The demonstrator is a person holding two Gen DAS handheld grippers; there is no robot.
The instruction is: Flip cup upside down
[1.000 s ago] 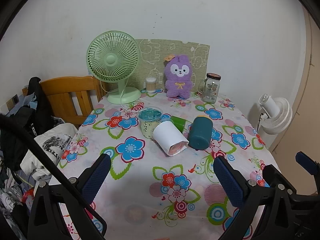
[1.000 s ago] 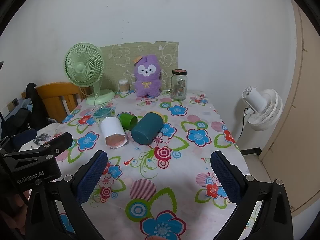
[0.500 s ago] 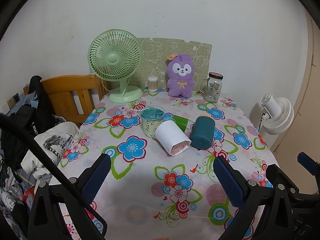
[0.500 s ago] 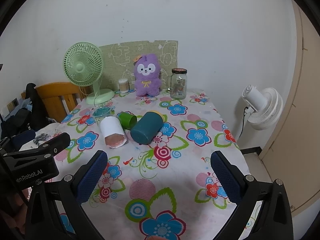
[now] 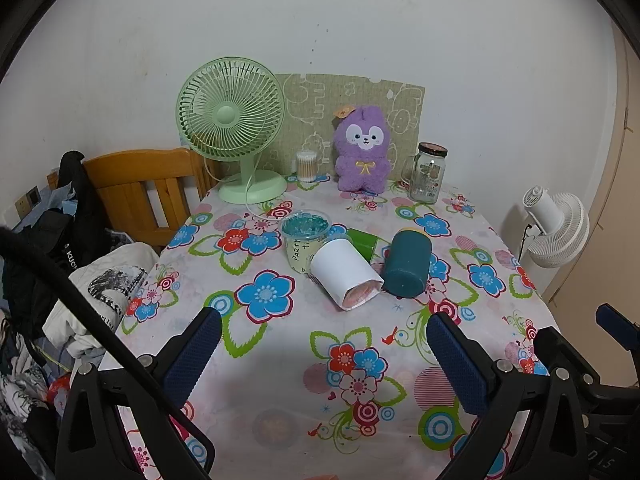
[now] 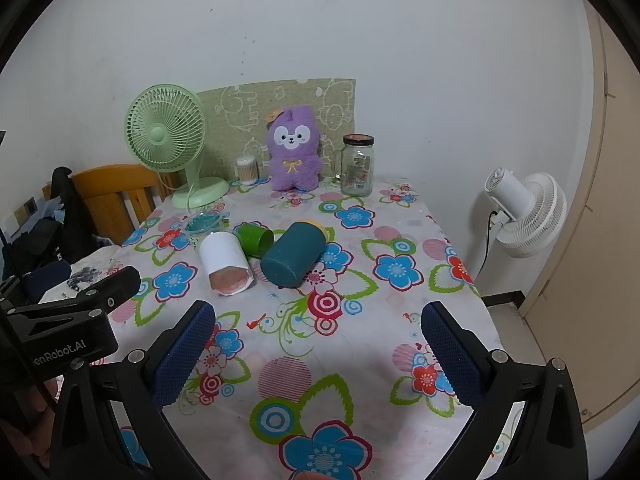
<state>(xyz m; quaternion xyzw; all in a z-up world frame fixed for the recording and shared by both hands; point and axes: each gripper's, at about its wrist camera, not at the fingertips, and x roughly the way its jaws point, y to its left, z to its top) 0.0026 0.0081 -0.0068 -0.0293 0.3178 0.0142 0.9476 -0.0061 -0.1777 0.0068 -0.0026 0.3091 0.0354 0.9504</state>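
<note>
Your left gripper (image 5: 320, 348) hovers over the near edge of the worktop (image 5: 280, 360) with its fingers (image 5: 192, 354) wide apart, holding nothing. Your right gripper (image 6: 316, 348) does the same, fingers (image 6: 450, 354) spread and empty. At 12 o'clock from both, mid-worktop, three cups lie on their sides: the white cup (image 5: 344, 274), mouth toward you, the teal cup (image 5: 408, 264) just at its 3 o'clock, and a small green cup (image 5: 364, 240) behind them. A clear plastic cup (image 5: 304, 240) stands upright at the white cup's 10 o'clock.
</note>
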